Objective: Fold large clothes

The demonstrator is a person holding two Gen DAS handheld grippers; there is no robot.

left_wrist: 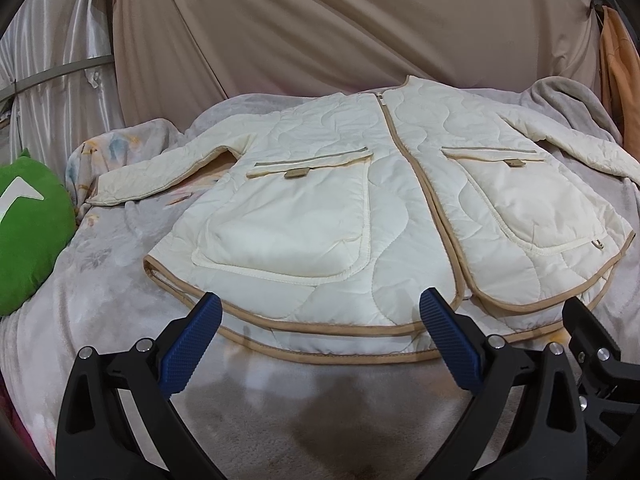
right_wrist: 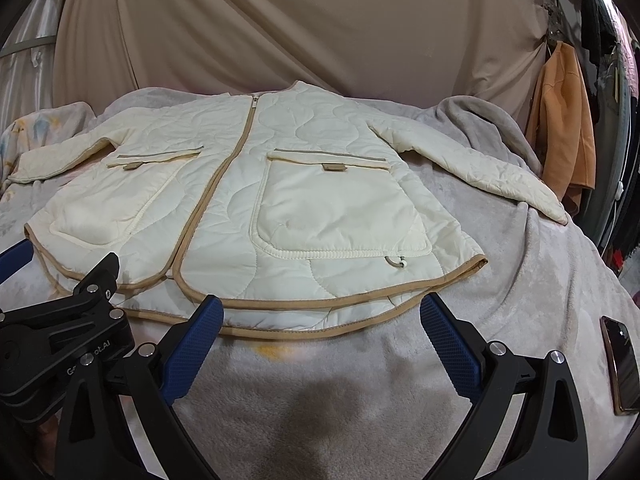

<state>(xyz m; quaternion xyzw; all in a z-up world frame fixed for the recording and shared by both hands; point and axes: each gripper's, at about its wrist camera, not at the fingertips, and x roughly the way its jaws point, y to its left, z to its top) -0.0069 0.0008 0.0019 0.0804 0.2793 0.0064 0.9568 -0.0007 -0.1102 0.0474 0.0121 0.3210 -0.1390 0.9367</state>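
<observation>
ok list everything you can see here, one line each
jacket: 1, cream quilted with tan trim, spread flat and zipped on the blanket
blanket: 1, grey plush, covering the surface
cushion: 1, green, left edge of the blanket
phone: 1, dark, right edge of the blanket
backdrop cloth: 1, beige, draped behind
hanging garment: 1, orange, far right
left gripper: 1, black with blue pads, open, near the hem
right gripper: 1, black with blue pads, open, near the hem
</observation>
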